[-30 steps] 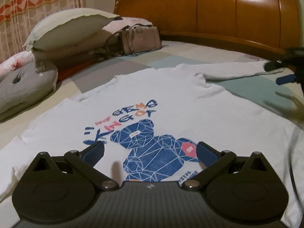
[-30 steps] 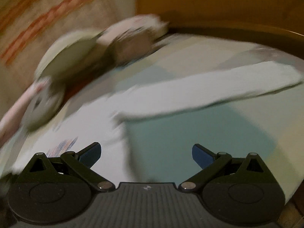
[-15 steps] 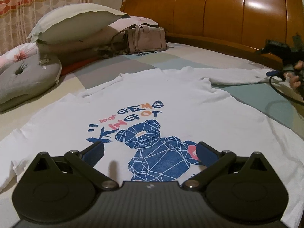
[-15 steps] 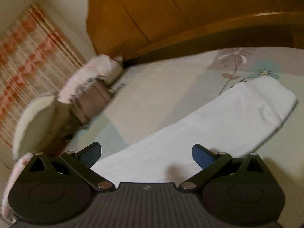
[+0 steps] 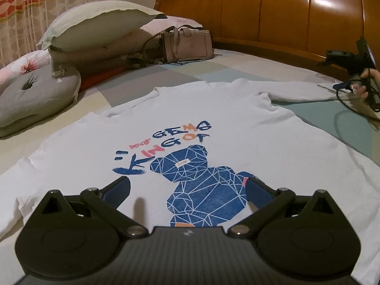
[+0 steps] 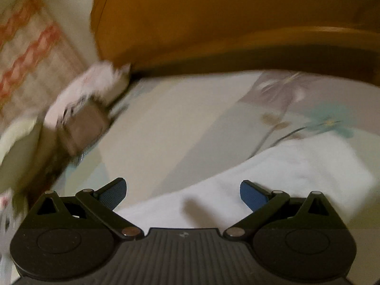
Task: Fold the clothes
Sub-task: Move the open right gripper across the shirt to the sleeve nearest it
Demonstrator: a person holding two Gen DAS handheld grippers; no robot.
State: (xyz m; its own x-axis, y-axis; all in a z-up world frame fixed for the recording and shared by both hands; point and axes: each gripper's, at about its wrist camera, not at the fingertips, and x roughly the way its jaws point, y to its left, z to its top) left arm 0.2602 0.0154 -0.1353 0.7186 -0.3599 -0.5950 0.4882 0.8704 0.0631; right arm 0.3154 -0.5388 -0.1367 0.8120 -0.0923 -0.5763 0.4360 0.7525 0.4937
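A white long-sleeved shirt [image 5: 237, 123] with a blue bear print lies flat, face up, on the bed. My left gripper [image 5: 187, 190] hovers open over its lower front, nothing between the blue pads. One sleeve [image 5: 301, 92] stretches to the right toward the headboard. There a hand holds my right gripper [image 5: 344, 86], seen small at the sleeve's end. In the blurred right wrist view, the right gripper [image 6: 182, 193] stands open just above the white sleeve [image 6: 285, 171], fingers either side of the cloth without closing on it.
A stack of pillows [image 5: 102, 23], a grey ring cushion [image 5: 35, 92] and a beige handbag [image 5: 187, 45] sit at the bed's head on the left. The wooden headboard [image 5: 285, 11] runs behind. A black cable [image 5: 344, 118] loops on the patchwork sheet near the right sleeve.
The right gripper swung from the shirt's body out along the sleeve toward its cuff and dropped closer to the cloth. The left gripper drifted slightly, staying open over the print.
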